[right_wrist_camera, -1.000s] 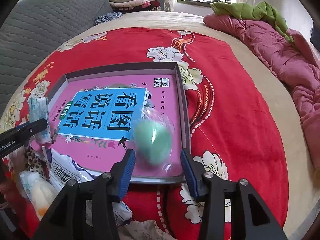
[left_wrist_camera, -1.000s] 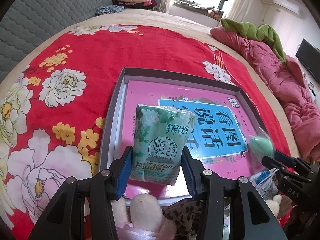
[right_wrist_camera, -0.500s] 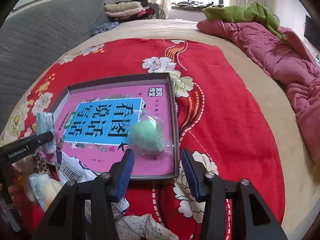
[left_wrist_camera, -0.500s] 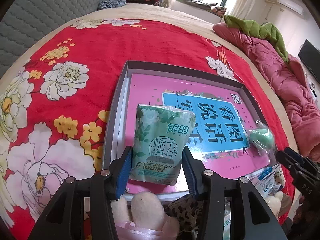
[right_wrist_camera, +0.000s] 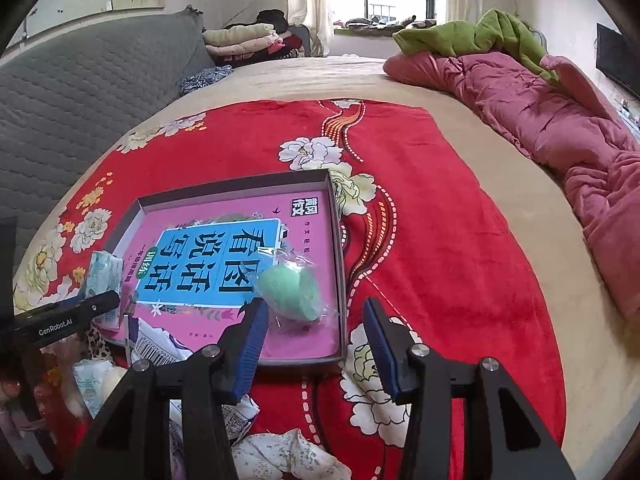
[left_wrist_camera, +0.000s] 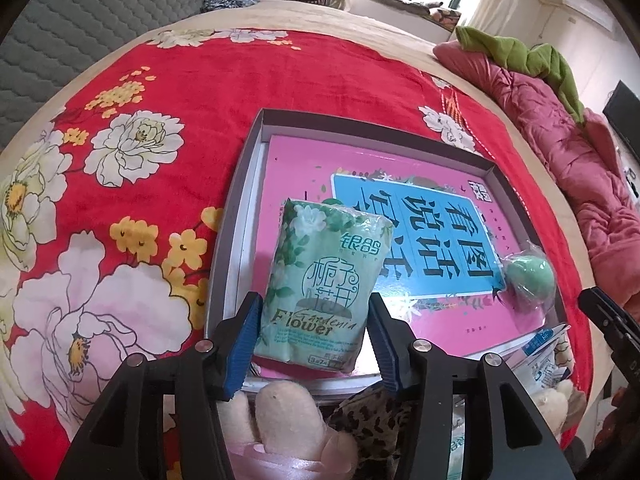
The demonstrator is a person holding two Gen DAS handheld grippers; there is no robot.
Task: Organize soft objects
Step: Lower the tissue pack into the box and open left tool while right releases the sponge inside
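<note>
My left gripper [left_wrist_camera: 314, 312] is shut on a green tissue pack [left_wrist_camera: 320, 280] and holds it over the near left corner of a grey box [left_wrist_camera: 236, 200] with a pink book [left_wrist_camera: 400, 184] inside. The pack also shows in the right wrist view [right_wrist_camera: 103, 276]. A green sponge in clear wrap [left_wrist_camera: 530, 276] lies in the box's near right corner, also in the right wrist view [right_wrist_camera: 292, 290]. My right gripper [right_wrist_camera: 314, 320] is open and empty, drawn back just this side of the sponge.
Soft items lie at the near edge of the red floral blanket [left_wrist_camera: 160, 100]: a plush toy [left_wrist_camera: 288, 412], leopard cloth [left_wrist_camera: 372, 420], wipe packets [right_wrist_camera: 160, 344] and floral cloth [right_wrist_camera: 288, 456]. A pink quilt [right_wrist_camera: 560, 120] lies right, a grey headboard [right_wrist_camera: 80, 100] left.
My right gripper has let go of the wrapped sponge in the box and pulled back and up, open. My left gripper, still holding the tissue pack, has shifted slightly.
</note>
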